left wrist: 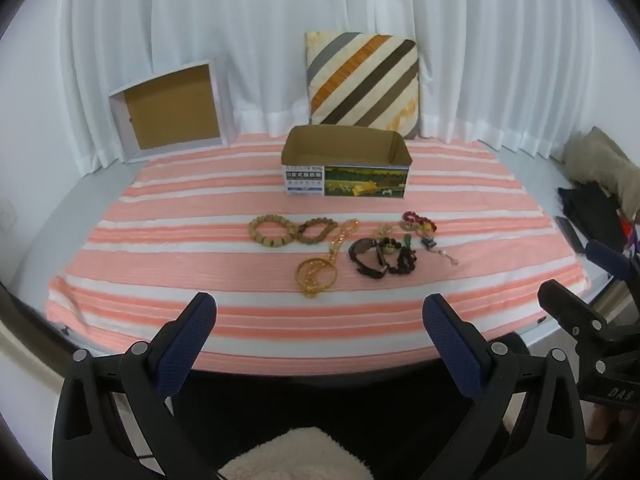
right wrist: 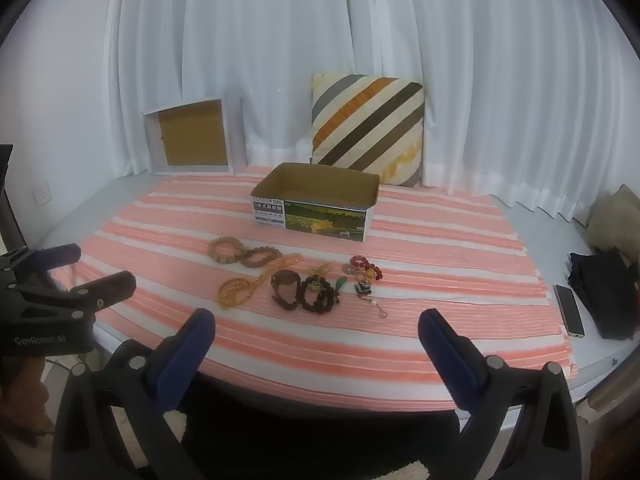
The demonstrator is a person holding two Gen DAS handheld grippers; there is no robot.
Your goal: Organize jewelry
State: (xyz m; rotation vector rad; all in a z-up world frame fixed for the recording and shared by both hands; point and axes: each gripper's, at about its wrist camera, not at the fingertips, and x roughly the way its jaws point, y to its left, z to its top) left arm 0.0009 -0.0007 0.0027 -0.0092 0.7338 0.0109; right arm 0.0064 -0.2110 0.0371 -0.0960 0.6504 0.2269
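Both claws wide, empty: left claw (left wrist: pixel 320 320), right claw (right wrist: pixel 318 330), hovering over near edge of tabletop (right wrist: pixel 600 364). Jewelry (left wrist: pixel 352 248) strewn mid-cloth: wooden bead bracelets, amber chain, dark beads. Open cardboard box (left wrist: pixel 346 166) behind it, unobstructed. Pink-and-white striped cloth (left wrist: pixel 200 264); striped cushion (left wrist: pixel 364 80) against white curtains (left wrist: pixel 240 40).

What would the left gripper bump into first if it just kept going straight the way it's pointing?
Probably the striped cloth near the amber bead necklace. The left gripper tilts downward, jaws wide with nothing between them. Depth is hard to judge, so the exact spot is uncertain.
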